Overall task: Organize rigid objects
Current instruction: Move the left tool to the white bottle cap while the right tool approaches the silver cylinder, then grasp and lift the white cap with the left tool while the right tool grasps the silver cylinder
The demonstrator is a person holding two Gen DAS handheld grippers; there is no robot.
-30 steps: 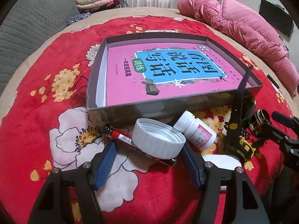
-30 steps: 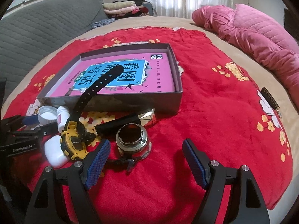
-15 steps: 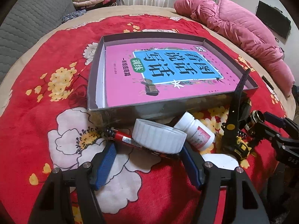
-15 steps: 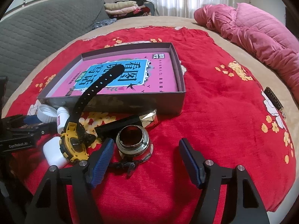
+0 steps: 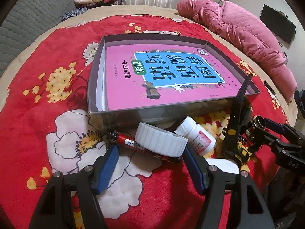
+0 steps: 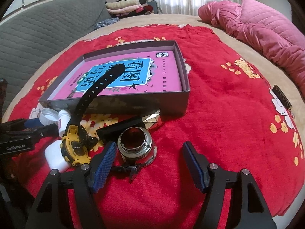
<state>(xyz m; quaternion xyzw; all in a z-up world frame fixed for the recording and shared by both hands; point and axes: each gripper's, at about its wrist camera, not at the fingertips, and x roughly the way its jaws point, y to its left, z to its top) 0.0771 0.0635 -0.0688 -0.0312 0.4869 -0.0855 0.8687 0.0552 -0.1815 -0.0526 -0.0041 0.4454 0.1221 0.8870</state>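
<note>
Before the box (image 5: 122, 114): white lid (image 5: 160, 142) now sits between the left gripper (image 5: 150, 164) pads, jaws apart.
Right gripper (image 6: 148, 164): apart, edged toward metal jar (image 6: 136, 143).
Meaning: two pickups near.

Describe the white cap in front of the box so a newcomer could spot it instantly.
Start at the grey box holding the pink book on the red floral blanket. Just before its near wall, between the left gripper fingers, sits the wide white ribbed cap, resting atop a red pen; far broader than the small white bottle beside it.
</note>
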